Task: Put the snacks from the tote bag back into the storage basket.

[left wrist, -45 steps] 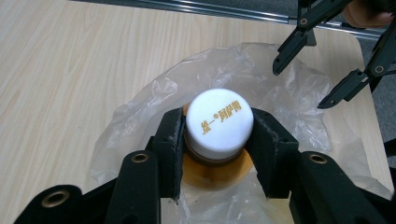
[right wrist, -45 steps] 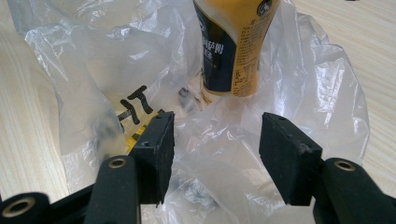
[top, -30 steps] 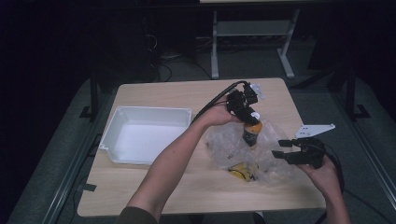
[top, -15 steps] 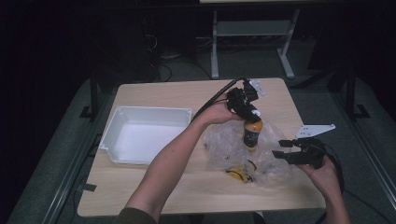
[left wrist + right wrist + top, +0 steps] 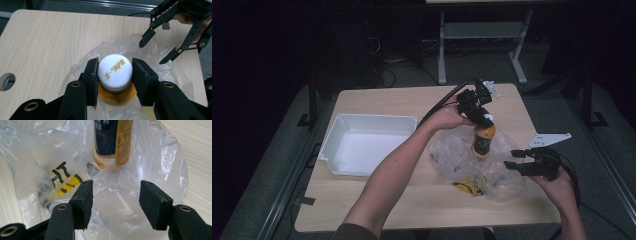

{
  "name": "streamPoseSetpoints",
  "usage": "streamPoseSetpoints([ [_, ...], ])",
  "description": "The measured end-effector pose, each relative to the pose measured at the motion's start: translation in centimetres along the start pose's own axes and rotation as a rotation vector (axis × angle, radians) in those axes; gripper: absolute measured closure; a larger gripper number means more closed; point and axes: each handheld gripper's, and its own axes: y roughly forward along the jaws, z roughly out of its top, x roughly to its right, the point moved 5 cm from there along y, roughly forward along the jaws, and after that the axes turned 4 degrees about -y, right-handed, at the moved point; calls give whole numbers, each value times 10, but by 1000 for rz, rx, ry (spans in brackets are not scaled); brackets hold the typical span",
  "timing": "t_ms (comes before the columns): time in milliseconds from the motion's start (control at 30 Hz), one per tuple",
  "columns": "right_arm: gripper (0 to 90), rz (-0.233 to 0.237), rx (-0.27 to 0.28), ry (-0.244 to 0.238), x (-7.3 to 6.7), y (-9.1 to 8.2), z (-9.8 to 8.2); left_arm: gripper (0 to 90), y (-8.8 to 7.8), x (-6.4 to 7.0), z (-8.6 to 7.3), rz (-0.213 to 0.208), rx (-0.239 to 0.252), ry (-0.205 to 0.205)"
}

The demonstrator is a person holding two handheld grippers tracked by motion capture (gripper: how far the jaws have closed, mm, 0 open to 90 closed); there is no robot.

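Bare bench (image 5: pixel 377 207) lies in front of the white tray (image 5: pixel 367 145) and behind it. Right of the tray, the crumpled plastic bag (image 5: pixel 462 160) blocks the way, with the bottle (image 5: pixel 483 141) upright above it and the right hand-held gripper (image 5: pixel 521 161) at its far edge.

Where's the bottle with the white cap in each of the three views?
High view: the bottle is right of centre, upright, its top gripped by the left claw.
Left gripper view: lower centre, white cap seen from above, clamped between the two jaws.
Right gripper view: top centre, its dark and yellow label.
Shared landmark: the clear plastic bag around it.
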Motion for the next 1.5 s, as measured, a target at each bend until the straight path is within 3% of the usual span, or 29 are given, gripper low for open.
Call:
streamPoseSetpoints([
  [67, 441, 0, -5, -2, 0, 0, -1, 589, -3, 1, 2, 6, -7, 16],
  [333, 442, -3, -15, -4, 0, 3, -1, 589, -20, 4, 10, 24, 12, 14],
  [667, 443, -7, -11, -7, 1, 4, -2, 589, -52, 9, 21, 39, 28, 15],
  [1500, 441, -29, -8, -11, 3, 5, 0, 589, -113, 10, 10, 100, 49, -19],
])
